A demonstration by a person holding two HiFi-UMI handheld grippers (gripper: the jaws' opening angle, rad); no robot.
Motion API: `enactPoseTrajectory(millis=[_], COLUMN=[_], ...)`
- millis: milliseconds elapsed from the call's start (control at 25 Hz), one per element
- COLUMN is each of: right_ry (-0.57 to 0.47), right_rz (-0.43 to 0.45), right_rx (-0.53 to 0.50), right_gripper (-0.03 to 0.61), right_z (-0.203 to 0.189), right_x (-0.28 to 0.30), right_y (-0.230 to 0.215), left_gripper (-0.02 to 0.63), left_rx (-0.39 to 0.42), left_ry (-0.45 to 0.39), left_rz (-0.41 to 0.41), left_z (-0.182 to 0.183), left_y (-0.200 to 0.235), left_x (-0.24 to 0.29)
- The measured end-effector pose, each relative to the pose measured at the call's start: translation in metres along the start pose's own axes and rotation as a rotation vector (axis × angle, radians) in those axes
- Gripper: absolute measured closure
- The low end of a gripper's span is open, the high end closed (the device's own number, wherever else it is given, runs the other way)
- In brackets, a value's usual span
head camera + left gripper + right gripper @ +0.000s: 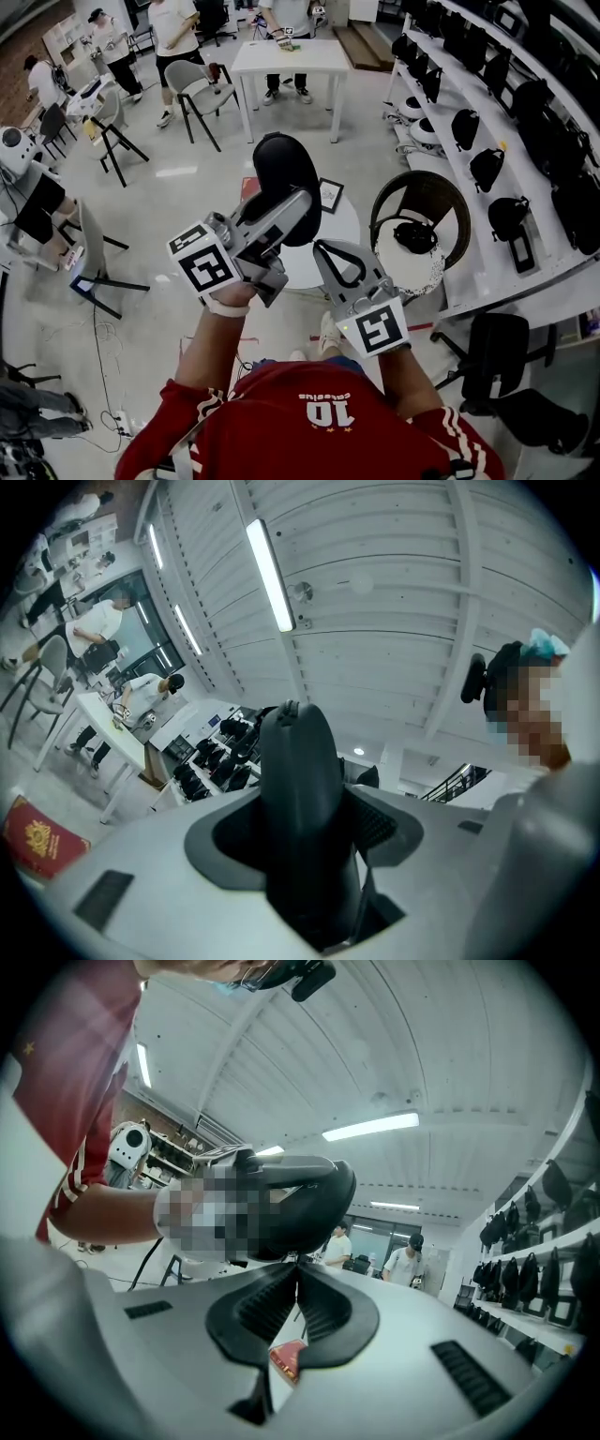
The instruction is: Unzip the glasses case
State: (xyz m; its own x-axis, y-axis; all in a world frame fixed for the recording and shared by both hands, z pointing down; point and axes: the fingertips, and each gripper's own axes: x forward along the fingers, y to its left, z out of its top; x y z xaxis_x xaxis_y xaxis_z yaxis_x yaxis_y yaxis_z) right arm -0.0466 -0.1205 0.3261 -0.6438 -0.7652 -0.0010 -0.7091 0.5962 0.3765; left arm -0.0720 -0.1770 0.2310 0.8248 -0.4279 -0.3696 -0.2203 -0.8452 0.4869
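Left claw (305,841) — glasses case (284,169), right claw (298,1264) closed

My right gripper (298,1262) has its jaws closed tip to tip, touching the lower edge of the black glasses case (305,1194). I cannot tell whether they pinch a zipper pull. Below the case, a flat red thing (288,1358) shows between the jaws.

**Zip pull not visible**
The case (286,164) has its lower end buried in the left gripper (298,208). In the right gripper view part of it is blurred over, and whether the closed fingers (330,1312) of the right gripper (298,1267) pinch anything is too small to tell.
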Motion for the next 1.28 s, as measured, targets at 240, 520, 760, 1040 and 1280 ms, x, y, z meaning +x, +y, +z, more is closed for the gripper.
enactPoseTrajectory(millis=[240, 520, 760, 1040, 1280], right_ry=[-0.005, -0.002, 0.001, 0.022, 0.020], right_rz=[-0.043, -0.067, -0.061, -0.050, -0.049], right_rx=[0.008, -0.027, -0.048, -0.087, -0.124], right_gripper=[0.561, 0.561, 0.561, 0.561, 0.561], right_z=[-0.001, 0.004, 0.008, 0.005, 0.010], right_x=[-0.009, -0.013, -0.008, -0.004, 0.002], right_y=[-0.016, -0.027, -0.023, -0.020, -0.022], left_gripper=[0.359, 0.357, 0.357, 0.357, 0.357], left_rx=[-0.015, 0.012, 0.019, 0.077, 0.125], left_ry=[0.059, 0.150, 0.201, 0.295, 0.383], left_rz=[-0.008, -0.037, -0.052, -0.068, -0.073], left_z=[-0.018, -0.041, -0.045, -0.056, -0.067], left_y=[-0.001, -0.009, -0.008, -0.008, -0.007], left_x=[-0.001, -0.006, -0.016, -0.025, -0.039])
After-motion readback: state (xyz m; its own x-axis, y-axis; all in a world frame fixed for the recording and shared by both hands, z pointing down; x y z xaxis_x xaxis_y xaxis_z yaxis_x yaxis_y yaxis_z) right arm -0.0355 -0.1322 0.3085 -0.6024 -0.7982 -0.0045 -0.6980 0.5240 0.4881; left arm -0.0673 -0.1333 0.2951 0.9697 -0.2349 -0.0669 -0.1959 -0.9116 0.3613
